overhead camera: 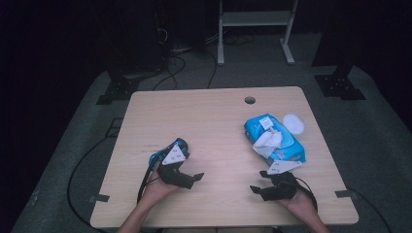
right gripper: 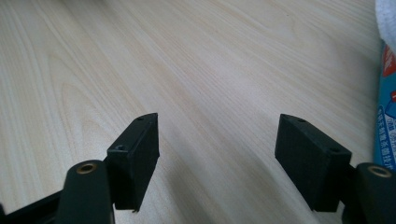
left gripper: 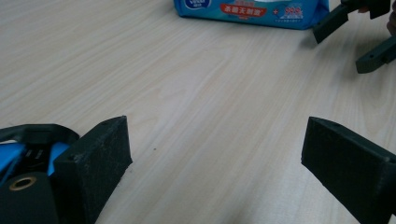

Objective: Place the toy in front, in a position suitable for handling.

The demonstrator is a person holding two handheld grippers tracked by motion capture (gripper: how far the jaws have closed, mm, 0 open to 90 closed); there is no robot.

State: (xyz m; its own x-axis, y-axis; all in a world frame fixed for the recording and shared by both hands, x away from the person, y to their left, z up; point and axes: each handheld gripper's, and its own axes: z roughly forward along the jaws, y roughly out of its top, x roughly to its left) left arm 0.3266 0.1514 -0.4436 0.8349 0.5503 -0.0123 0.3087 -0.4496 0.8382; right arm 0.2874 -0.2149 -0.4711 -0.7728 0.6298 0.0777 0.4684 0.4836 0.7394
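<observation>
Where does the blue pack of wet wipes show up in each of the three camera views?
High view: the wipes pack lies right of centre on the table, just beyond the right gripper.
Left gripper view: top edge, right of centre.
Right gripper view: a blue sliver at the right edge.
Shared landmark: the pale wood-grain tabletop.

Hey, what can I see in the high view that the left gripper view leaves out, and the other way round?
High view alone: the whole table with the round hole near its far edge, the pack's open white lid, a wipe poking out of the top, and the left gripper held in a hand.

Left gripper view alone: the red label on the pack's side, close up.

Both: the blue wipes pack and the right gripper, open, close beside it.
</observation>
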